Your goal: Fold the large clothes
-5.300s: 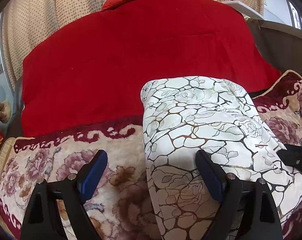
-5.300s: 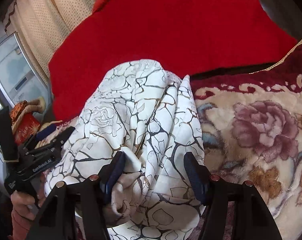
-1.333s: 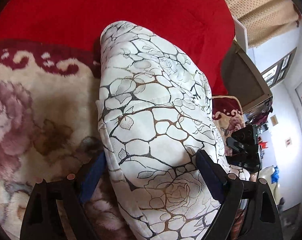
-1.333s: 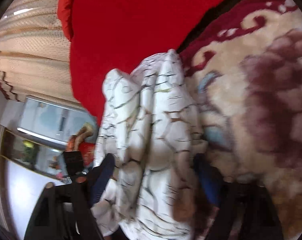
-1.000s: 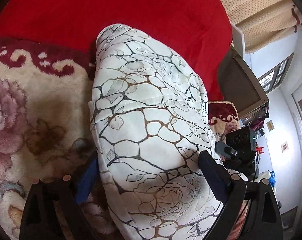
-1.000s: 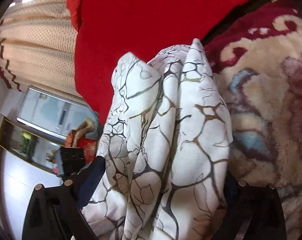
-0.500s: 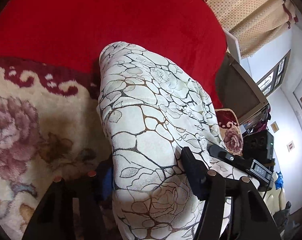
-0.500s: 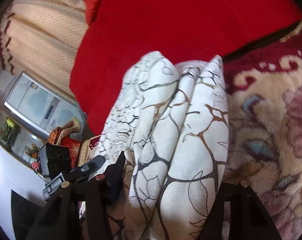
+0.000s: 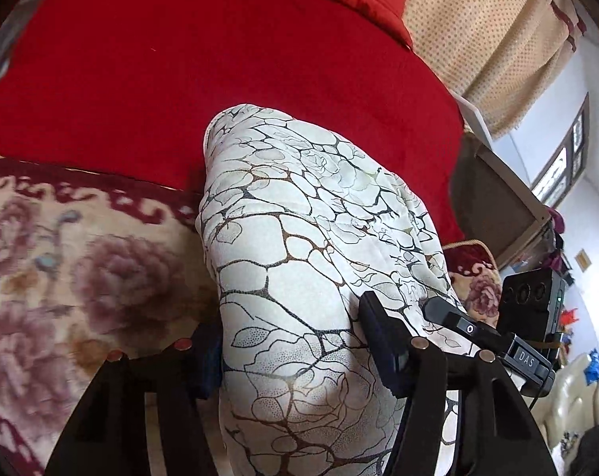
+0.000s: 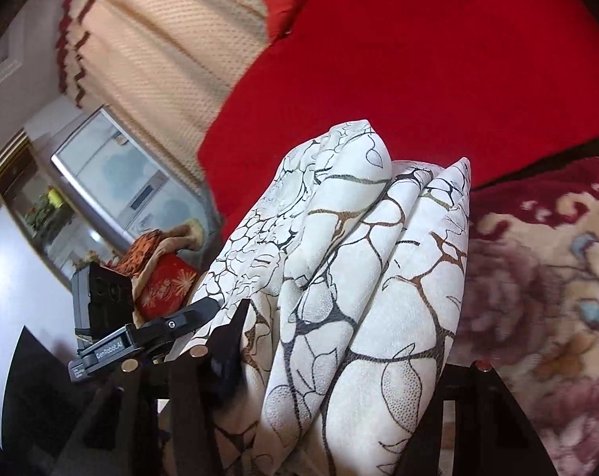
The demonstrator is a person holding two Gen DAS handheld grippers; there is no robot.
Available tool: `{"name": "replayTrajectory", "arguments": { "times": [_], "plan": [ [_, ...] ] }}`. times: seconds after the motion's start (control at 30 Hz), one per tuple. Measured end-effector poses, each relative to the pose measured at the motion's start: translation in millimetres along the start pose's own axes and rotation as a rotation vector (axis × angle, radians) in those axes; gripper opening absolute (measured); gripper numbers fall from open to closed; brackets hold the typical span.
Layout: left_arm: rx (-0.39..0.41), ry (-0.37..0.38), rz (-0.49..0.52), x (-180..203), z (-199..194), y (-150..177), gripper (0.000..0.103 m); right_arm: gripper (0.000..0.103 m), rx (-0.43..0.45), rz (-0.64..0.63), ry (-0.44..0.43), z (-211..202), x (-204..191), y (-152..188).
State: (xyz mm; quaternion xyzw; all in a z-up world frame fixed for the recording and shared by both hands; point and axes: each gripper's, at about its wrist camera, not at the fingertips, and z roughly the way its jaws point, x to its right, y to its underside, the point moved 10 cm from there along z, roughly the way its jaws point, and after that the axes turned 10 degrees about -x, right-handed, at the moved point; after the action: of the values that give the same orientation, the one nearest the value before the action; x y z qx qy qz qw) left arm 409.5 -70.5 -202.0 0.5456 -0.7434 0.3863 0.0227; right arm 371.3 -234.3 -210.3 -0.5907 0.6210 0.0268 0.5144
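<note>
The folded white garment with a black and brown crackle-and-rose print point(image 9: 311, 277) sits as a thick bundle above the plush floral blanket in cream, mauve and dark red point(image 9: 81, 277), clamped at both ends. In the left wrist view, the left tongs point(image 9: 295, 361) squeeze one end: the left finger is mostly buried behind the cloth, only a sliver of blue pad showing, while the right finger presses into the fabric. Past it, the right tongs point(image 9: 450, 317) poke in from the far end, their body lettered "DAS"; the rest is cut off by the frame. The bright red quilt point(image 9: 220, 63) fills the background.

In the right wrist view, blurred at the edges, the left tongs point(image 10: 196, 313) carry the label "GenRobot.AI". The right tongs point(image 10: 339, 361) grip the layered folds point(image 10: 362, 277); their right finger is hidden behind the cloth.
</note>
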Motion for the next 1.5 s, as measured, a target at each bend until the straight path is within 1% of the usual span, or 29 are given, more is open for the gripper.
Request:
{"name": "replayTrajectory", "arguments": {
  "times": [0.1, 0.2, 0.23, 0.3, 0.37, 0.43, 0.47, 0.5, 0.57, 0.63, 0.67, 0.8, 0.87, 0.9, 0.93, 0.97, 1.03, 1.07, 1.1, 1.13, 1.2, 1.23, 1.27, 1.3, 1.33, 1.4, 1.43, 1.47, 1.5],
  "plan": [
    [0.008, -0.044, -0.018, -12.9, -5.5, 5.8, 0.063, 0.056, -0.008, -0.028, -0.012, 15.4, -10.7, 7.2],
    [-0.028, -0.119, -0.033, -34.0, 4.8, 17.7, 0.063, 0.055, -0.037, -0.027, -0.006, 35.9, -9.4, 18.0],
    [-0.044, -0.135, -0.037, -41.2, 7.9, 22.1, 0.063, 0.055, -0.053, -0.027, 0.009, 43.6, -6.4, 22.4],
    [-0.105, -0.210, -0.053, -59.5, 29.1, 35.4, 0.063, 0.055, -0.106, 0.001, 0.042, 61.8, 7.1, 34.4],
    [-0.136, -0.268, -0.055, -67.8, 45.5, 44.0, 0.065, 0.055, -0.138, 0.026, 0.088, 75.0, 26.0, 45.0],
    [-0.133, -0.337, -0.008, -69.9, 52.5, 51.5, 0.066, 0.054, -0.160, 0.053, 0.089, 83.0, 38.3, 53.6],
    [-0.129, -0.357, 0.011, -67.4, 53.4, 52.5, 0.067, 0.055, -0.159, 0.061, 0.085, 83.4, 40.3, 55.9],
    [-0.123, -0.368, 0.022, -66.0, 52.6, 53.5, 0.067, 0.055, -0.154, 0.059, 0.088, 82.7, 41.6, 58.3],
    [-0.112, -0.368, 0.013, -67.2, 48.7, 55.6, 0.069, 0.057, -0.140, 0.063, 0.096, 79.5, 43.7, 61.9],
    [-0.107, -0.383, -0.004, -71.4, 43.5, 60.1, 0.070, 0.062, -0.124, 0.064, 0.120, 68.7, 47.4, 68.3],
    [-0.105, -0.394, -0.004, -75.8, 39.4, 64.3, 0.071, 0.066, -0.110, 0.068, 0.144, 65.8, 42.4, 69.3],
    [-0.086, -0.453, 0.009, -68.8, 32.0, 68.0, 0.072, 0.069, -0.062, 0.054, 0.243, 33.4, 30.5, 71.0],
    [-0.078, -0.475, 0.021, -65.9, 26.3, 70.7, 0.072, 0.069, -0.008, 0.010, 0.308, 9.6, 19.8, 68.4],
    [-0.077, -0.478, 0.021, -64.8, 23.7, 71.4, 0.072, 0.069, 0.020, -0.016, 0.327, -1.5, 13.5, 66.4],
    [-0.069, -0.477, 0.020, -63.7, 18.8, 72.1, 0.072, 0.069, 0.042, -0.039, 0.327, -10.4, 7.1, 61.6],
    [-0.060, -0.473, 0.019, -61.8, 14.4, 73.4, 0.072, 0.069, 0.064, -0.063, 0.307, -18.3, -4.9, 59.5],
    [-0.033, -0.461, 0.007, -60.2, -0.6, 79.1, 0.072, 0.062, 0.076, -0.100, 0.255, -24.9, -24.4, 58.0],
    [-0.021, -0.465, 0.001, -59.0, -5.5, 79.4, 0.072, 0.048, 0.078, -0.121, 0.234, -26.2, -35.0, 57.9],
    [-0.001, -0.478, -0.006, -58.0, -12.6, 80.9, 0.072, 0.037, 0.076, -0.143, 0.221, -26.5, -43.3, 58.3],
    [0.016, -0.493, -0.008, -51.6, -13.6, 77.8, 0.072, 0.037, 0.074, -0.162, 0.215, -22.8, -53.1, 59.2],
    [0.029, -0.497, -0.002, -50.6, -20.0, 83.9, 0.074, 0.036, 0.058, -0.201, 0.206, -14.6, -66.2, 64.2],
    [0.022, -0.491, 0.001, -48.1, -20.5, 87.6, 0.074, 0.036, 0.045, -0.214, 0.205, -8.3, -71.3, 67.2],
    [0.006, -0.480, 0.000, -49.0, -17.9, 94.3, 0.074, 0.035, 0.022, -0.227, 0.221, 0.9, -72.4, 72.9],
    [-0.011, -0.470, -0.003, -50.5, -13.4, 100.6, 0.074, 0.034, -0.009, -0.231, 0.250, 9.1, -68.0, 77.7],
    [-0.024, -0.467, -0.004, -53.0, -9.3, 103.5, 0.075, 0.032, -0.059, -0.230, 0.294, 19.7, -59.3, 86.4],
    [-0.079, -0.464, 0.009, -58.8, 8.8, 113.8, 0.076, 0.033, -0.167, -0.204, 0.390, 42.4, -32.3, 107.3],
    [-0.083, -0.469, 0.019, -58.3, 12.6, 115.7, 0.077, 0.033, -0.194, -0.196, 0.417, 49.1, -20.5, 116.6],
    [-0.074, -0.478, 0.022, -58.5, 11.8, 116.0, 0.080, 0.032, -0.177, -0.205, 0.423, 50.1, -13.1, 122.3],
    [-0.066, -0.485, 0.025, -58.2, 9.7, 115.1, 0.081, 0.032, -0.154, -0.212, 0.418, 48.4, -11.4, 124.9]
  ]
}}
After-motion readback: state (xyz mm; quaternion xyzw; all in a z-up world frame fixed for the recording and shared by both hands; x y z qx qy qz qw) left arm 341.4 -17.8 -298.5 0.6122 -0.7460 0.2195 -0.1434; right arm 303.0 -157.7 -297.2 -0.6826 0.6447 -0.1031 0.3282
